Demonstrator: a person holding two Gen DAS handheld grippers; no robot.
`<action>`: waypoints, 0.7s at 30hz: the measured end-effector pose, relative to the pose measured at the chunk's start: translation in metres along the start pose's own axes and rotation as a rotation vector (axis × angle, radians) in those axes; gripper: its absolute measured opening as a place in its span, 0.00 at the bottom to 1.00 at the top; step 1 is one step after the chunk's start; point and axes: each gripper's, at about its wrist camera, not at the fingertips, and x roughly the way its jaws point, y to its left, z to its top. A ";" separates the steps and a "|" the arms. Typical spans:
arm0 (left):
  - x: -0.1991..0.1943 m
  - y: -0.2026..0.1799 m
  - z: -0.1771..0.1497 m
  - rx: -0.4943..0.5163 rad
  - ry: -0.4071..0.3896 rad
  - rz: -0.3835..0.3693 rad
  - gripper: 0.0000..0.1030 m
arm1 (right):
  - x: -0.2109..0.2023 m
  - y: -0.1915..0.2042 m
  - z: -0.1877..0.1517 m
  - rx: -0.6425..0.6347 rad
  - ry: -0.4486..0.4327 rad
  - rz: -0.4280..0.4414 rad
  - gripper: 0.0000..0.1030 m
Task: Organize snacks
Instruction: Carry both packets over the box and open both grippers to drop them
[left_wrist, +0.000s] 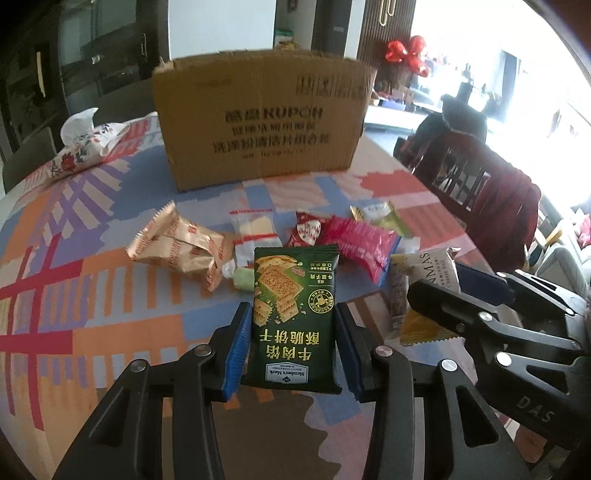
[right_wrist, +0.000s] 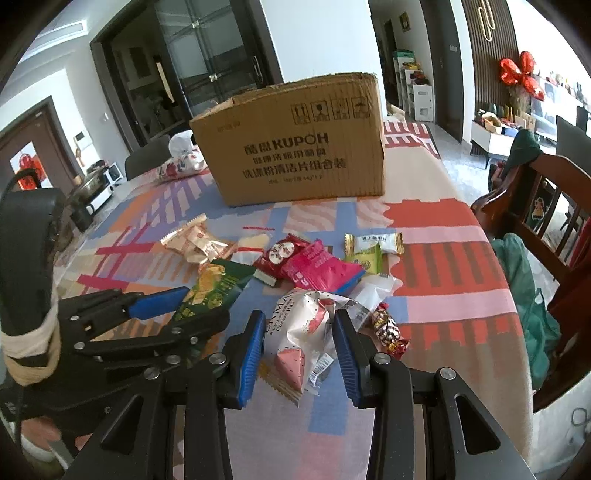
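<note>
1. Left gripper (left_wrist: 293, 332) clamped on green cracker pack (left_wrist: 295, 317), near centre, sides pinched.
2. Right gripper (right_wrist: 299, 343) fingers around white cheese-ball pack (right_wrist: 306, 332), near; contact unclear.
3. Both light, crinkly, slippery, contents fragile; grip mid-body, gently.

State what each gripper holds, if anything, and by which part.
The left gripper grips the green cracker packet by its two long side edges. The right gripper grips the white cheese ball packet across its sides.

A dark green cracker packet (left_wrist: 295, 317) stands upright nearest; behind it, gold (left_wrist: 177, 245), pink (left_wrist: 364, 245) and white (right_wrist: 301, 336) snack packets lie scattered before the cardboard box (left_wrist: 258, 118).
</note>
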 end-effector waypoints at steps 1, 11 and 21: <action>-0.005 0.001 0.002 -0.001 -0.012 0.002 0.42 | -0.002 0.001 0.002 -0.005 -0.007 -0.001 0.38; -0.053 0.007 0.035 0.014 -0.152 0.045 0.42 | -0.021 0.012 0.035 -0.049 -0.090 0.012 0.38; -0.089 0.020 0.089 0.012 -0.284 0.074 0.42 | -0.038 0.021 0.096 -0.082 -0.224 0.004 0.38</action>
